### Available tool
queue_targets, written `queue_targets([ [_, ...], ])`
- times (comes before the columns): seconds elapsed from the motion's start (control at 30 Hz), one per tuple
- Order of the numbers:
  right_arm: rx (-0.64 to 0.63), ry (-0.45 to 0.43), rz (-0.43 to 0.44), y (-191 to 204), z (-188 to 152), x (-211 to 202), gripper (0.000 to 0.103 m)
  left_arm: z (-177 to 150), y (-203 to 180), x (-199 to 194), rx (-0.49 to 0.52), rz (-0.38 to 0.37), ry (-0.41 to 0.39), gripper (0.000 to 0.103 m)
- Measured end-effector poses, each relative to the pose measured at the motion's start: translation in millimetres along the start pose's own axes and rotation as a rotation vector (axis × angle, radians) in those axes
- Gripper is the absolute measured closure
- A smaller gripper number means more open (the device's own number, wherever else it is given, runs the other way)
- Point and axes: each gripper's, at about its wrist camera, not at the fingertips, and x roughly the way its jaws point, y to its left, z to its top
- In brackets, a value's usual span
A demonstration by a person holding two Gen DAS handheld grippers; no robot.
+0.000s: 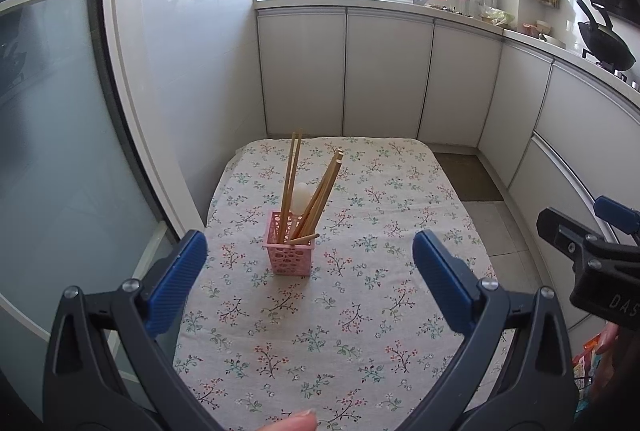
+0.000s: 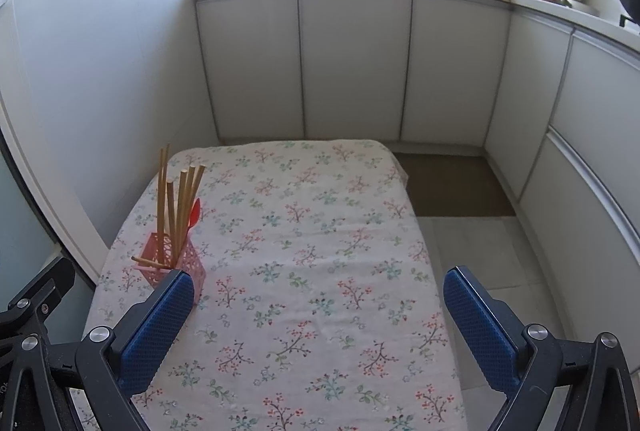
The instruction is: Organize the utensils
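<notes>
A pink perforated holder (image 1: pixel 291 249) stands on the floral tablecloth (image 1: pixel 360 303). Several wooden chopsticks (image 1: pixel 290 183) and a white spoon (image 1: pixel 301 197) stand in it. One chopstick lies across its rim. In the right wrist view the holder (image 2: pixel 176 257) is at the left with the chopsticks (image 2: pixel 178 203) and a red spoon (image 2: pixel 194 215). My left gripper (image 1: pixel 310 259) is open and empty, hovering in front of the holder. My right gripper (image 2: pixel 318 297) is open and empty over the cloth, to the right of the holder. It also shows at the right edge of the left wrist view (image 1: pixel 592 251).
White kitchen cabinets (image 1: pixel 384 71) run along the back and right under a cluttered counter. A black wok (image 1: pixel 604 39) sits on the stove. A glass door (image 1: pixel 48 151) and white wall are on the left. A brown mat (image 2: pixel 452 187) lies on the tiled floor.
</notes>
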Motion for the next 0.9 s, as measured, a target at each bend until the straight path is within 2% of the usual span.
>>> queue_targets([
  [0.9, -0.016, -0.005, -0.003, 2.9, -1.7, 0.4, 0.001, -0.1, -0.6, 0.1, 0.01, 0.003, 0.01, 0.001],
])
